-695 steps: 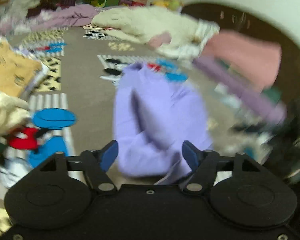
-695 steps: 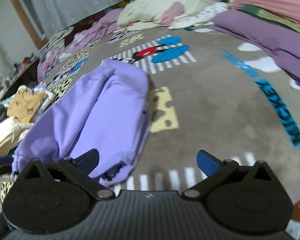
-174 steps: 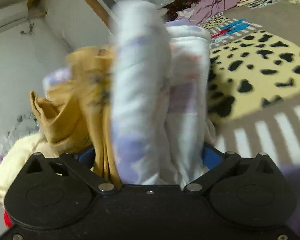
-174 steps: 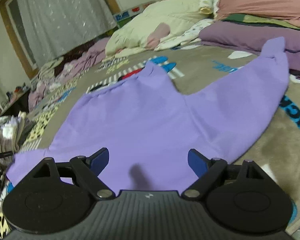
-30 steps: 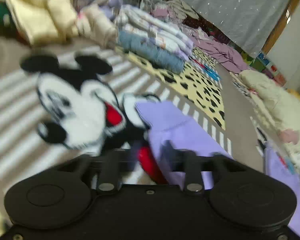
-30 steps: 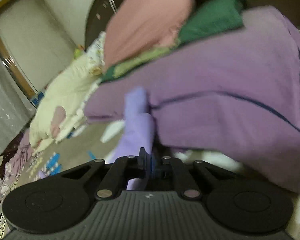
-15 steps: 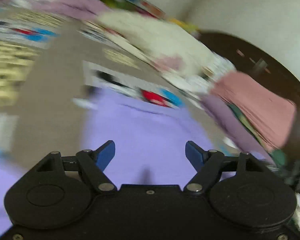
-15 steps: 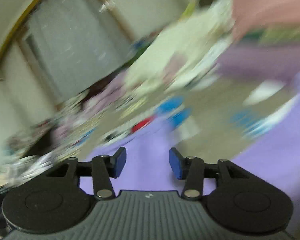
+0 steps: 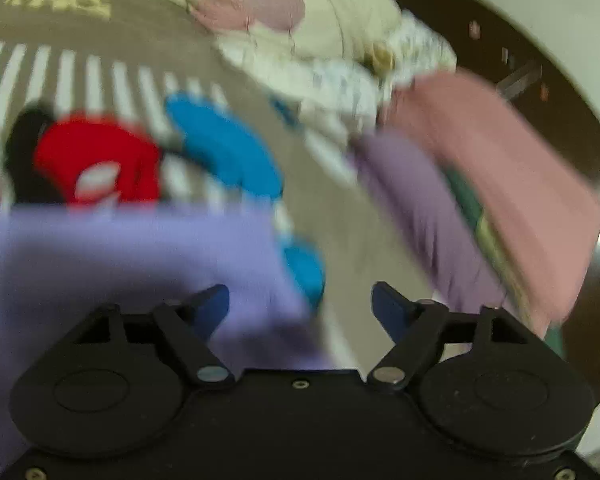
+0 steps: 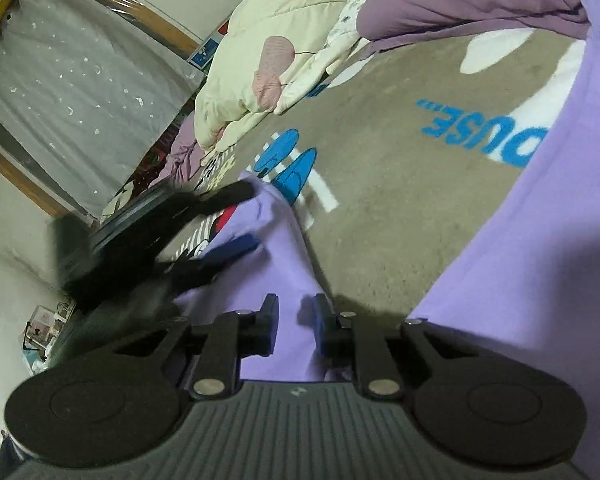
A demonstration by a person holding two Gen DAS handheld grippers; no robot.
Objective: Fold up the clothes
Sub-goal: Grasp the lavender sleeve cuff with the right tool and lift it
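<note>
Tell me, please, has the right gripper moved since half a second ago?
Yes. The right gripper has rolled and dropped toward the lavender garment; the curtain, upright earlier, now tilts, and cloth lies between the narrowed jaws.

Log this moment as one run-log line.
left hand-held gripper: open, over lilac garment | right hand-held gripper: nearly closed, garment between fingers | surface: cartoon blanket

Blue capital letters were printed on the grey-brown blanket (image 10: 380, 184), seen upside down in the right wrist view. "OUSE" followed by three dots could be read (image 10: 482, 130); the rest of the word was covered by the lilac garment (image 10: 540, 240). No other readable text was found. In the blurred left wrist view, nothing could be read.
</note>
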